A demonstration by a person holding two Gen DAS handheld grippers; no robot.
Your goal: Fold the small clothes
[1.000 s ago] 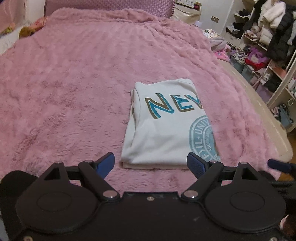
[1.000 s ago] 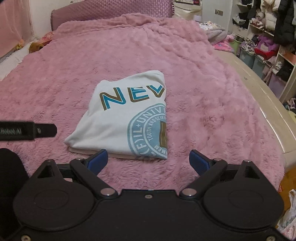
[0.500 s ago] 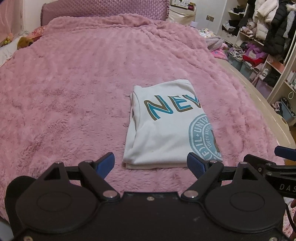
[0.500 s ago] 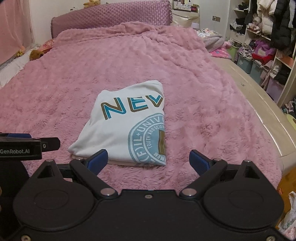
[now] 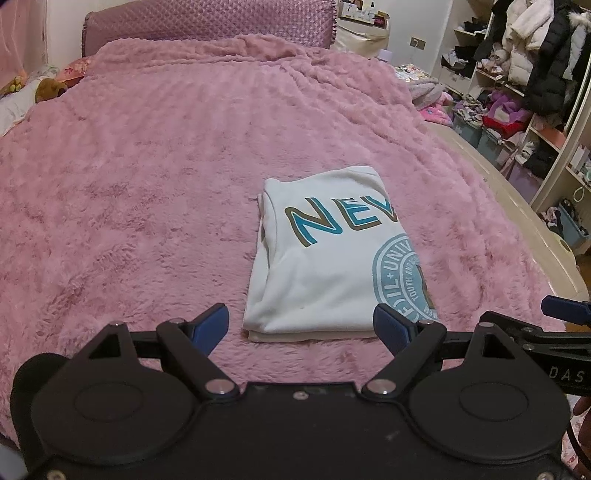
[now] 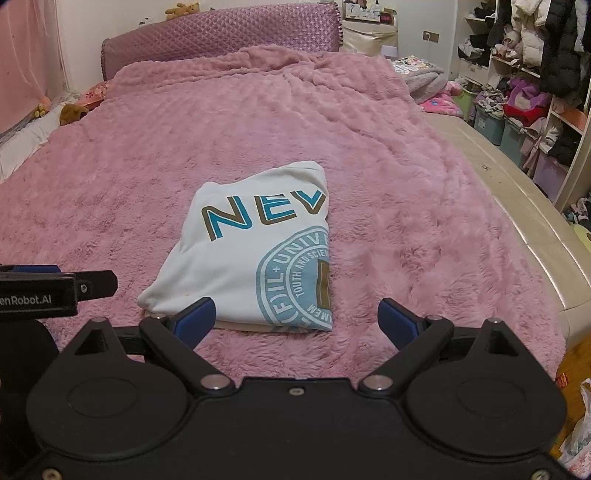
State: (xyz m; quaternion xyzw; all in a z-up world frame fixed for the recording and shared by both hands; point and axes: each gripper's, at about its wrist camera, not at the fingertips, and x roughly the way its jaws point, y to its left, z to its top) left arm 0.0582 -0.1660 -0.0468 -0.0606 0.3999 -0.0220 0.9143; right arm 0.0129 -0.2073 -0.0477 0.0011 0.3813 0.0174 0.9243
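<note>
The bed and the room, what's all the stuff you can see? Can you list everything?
folded T-shirt: one, white with teal and brown print, lying flat in the middle of the blanket
blanket: one, fluffy pink, covering the bed
headboard: one, purple quilted, far end of the bed
teddy bear: one, brown, far left beside the blanket
small plush toy: one, yellowish, on top of the headboard
shelves: crowded with clothes and coats of many colours, right side of the room
storage bins: several, greyish blue, low under the shelves
left gripper: one, black with blue pads, open, holding nothing
right gripper: one, black with blue pads, open, holding nothing
</note>
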